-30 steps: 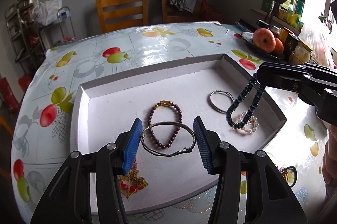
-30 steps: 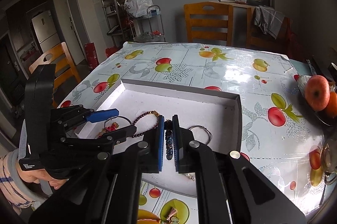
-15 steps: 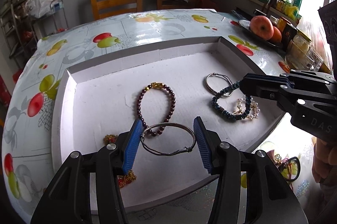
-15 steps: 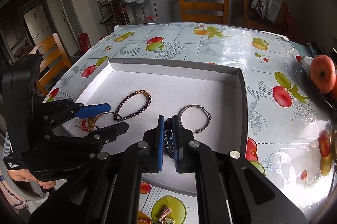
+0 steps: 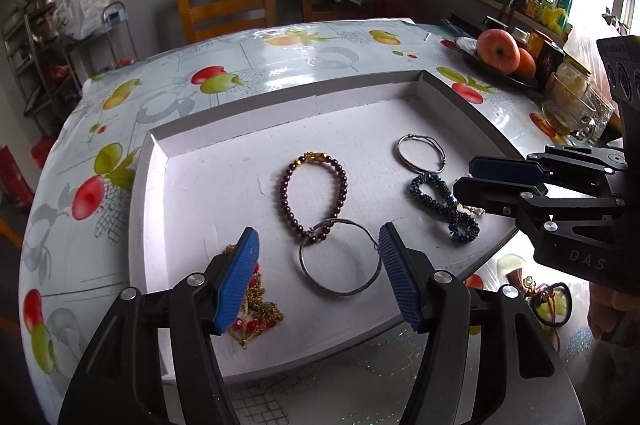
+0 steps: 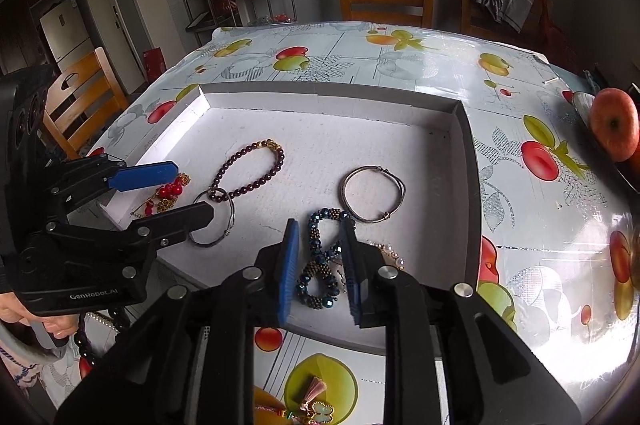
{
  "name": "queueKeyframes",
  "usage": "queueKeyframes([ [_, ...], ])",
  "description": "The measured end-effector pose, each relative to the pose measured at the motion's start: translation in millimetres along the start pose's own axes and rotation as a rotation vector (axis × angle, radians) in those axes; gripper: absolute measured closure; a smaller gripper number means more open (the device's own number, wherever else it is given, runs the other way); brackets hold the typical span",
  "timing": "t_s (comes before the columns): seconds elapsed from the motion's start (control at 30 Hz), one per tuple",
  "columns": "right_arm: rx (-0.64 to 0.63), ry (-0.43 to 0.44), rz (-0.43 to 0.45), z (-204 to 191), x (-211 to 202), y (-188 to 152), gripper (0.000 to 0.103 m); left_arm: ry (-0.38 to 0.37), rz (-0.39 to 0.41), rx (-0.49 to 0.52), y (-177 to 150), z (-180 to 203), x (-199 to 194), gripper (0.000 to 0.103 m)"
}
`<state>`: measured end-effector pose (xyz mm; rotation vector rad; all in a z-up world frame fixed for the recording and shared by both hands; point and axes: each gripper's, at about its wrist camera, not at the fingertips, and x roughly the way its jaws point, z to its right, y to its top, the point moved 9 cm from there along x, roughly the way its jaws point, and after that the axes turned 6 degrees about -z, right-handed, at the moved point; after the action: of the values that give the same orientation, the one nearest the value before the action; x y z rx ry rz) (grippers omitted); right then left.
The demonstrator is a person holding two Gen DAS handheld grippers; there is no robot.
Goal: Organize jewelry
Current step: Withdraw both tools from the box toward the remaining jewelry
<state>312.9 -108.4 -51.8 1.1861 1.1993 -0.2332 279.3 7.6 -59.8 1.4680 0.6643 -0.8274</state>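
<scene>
A white shallow tray (image 5: 224, 209) (image 6: 320, 129) holds the jewelry. My left gripper (image 5: 318, 257) is open; a silver bangle (image 5: 340, 257) (image 6: 212, 221) lies flat on the tray between its blue pads, overlapping a maroon bead bracelet (image 5: 314, 189) (image 6: 248, 169). My right gripper (image 6: 318, 257) (image 5: 464, 177) is open, its pads either side of a blue beaded bracelet (image 6: 320, 261) (image 5: 444, 201) lying on the tray over a pearl piece (image 6: 390, 251). A second silver bangle (image 5: 422, 153) (image 6: 372, 193) lies beyond it. A gold and red chain (image 5: 254, 313) (image 6: 166, 195) lies at the tray's near left.
The tray sits on a table with a fruit-print cloth (image 6: 400, 57). More jewelry lies on the table in front of the tray (image 6: 308, 401) (image 5: 548, 301). A dish of apples (image 5: 500, 53) and jars (image 5: 568, 101) stand at the right. Wooden chairs (image 5: 224, 1) stand behind.
My right gripper lowered the blue beaded bracelet onto the tray and opened, letting it go. My left gripper opened wider and let the silver bangle go; it now lies flat on the tray.
</scene>
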Motion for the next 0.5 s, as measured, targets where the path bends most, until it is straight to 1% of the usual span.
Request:
queueKeyframes([
  [0.1, -0.001, -0.002, 0.022, 0, -11, -2, 0.063, 0.01, 0.021, 0.001, -3, -5, -11, 0.033],
  [0.3, -0.008, -0.01, 0.054, -1, -35, -16, 0.057, 0.01, 0.037, -0.021, -17, -19, -33, 0.032],
  [0.5, -0.002, -0.018, 0.066, 1, -52, -34, 0.055, 0.004, 0.049, -0.056, -42, -33, -53, 0.032],
])
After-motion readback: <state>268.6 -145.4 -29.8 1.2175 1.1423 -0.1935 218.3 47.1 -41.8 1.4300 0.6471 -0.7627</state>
